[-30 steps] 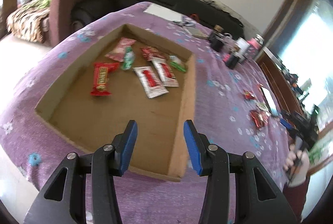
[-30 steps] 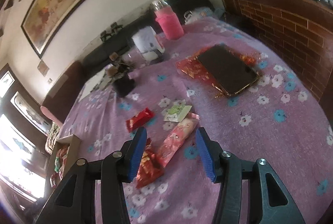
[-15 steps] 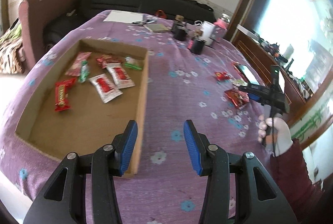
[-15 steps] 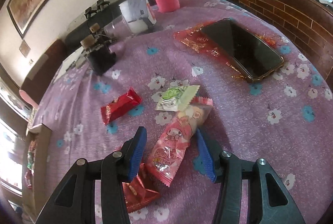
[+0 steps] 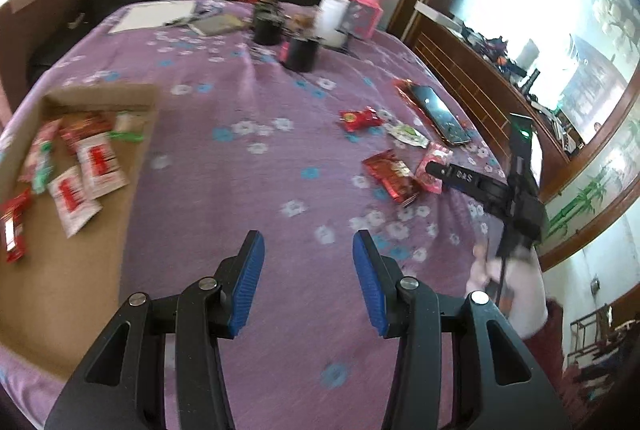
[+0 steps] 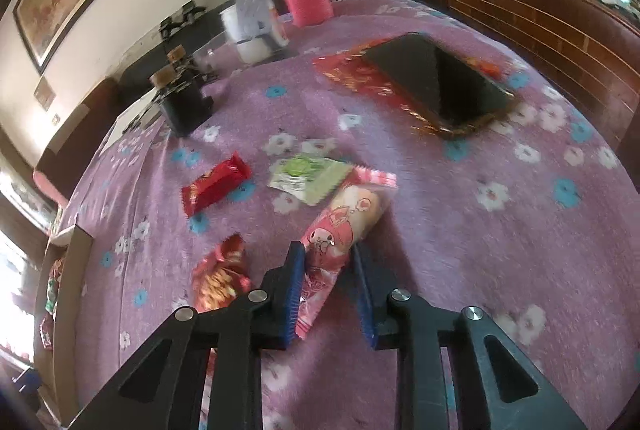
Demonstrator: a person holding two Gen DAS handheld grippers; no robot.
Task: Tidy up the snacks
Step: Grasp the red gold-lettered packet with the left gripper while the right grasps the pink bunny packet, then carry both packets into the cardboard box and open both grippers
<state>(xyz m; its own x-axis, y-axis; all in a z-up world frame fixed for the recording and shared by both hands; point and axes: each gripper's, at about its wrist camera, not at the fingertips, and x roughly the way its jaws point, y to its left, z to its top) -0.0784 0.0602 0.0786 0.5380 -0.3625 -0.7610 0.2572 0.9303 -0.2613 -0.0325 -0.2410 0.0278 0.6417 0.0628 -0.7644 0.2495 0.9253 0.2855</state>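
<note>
Right wrist view: the right gripper (image 6: 326, 282) is closing its jaws around the pink cartoon snack packet (image 6: 340, 234), just below the green snack packet (image 6: 308, 178).

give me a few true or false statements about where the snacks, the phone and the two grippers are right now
1. The pink cartoon snack packet lies between the pads of the right gripper. True; the jaws are closing on it.
2. The left gripper holds a red wrapper. False; nothing is between its pads, only purple tablecloth ahead.
3. The black phone rests on a red packet. True.
4. The cardboard box has no snacks in it. False; several red and white packets lie inside.
5. The green and white sachet sits inside the box. False; it lies on the tablecloth beside the pink packet.
</note>
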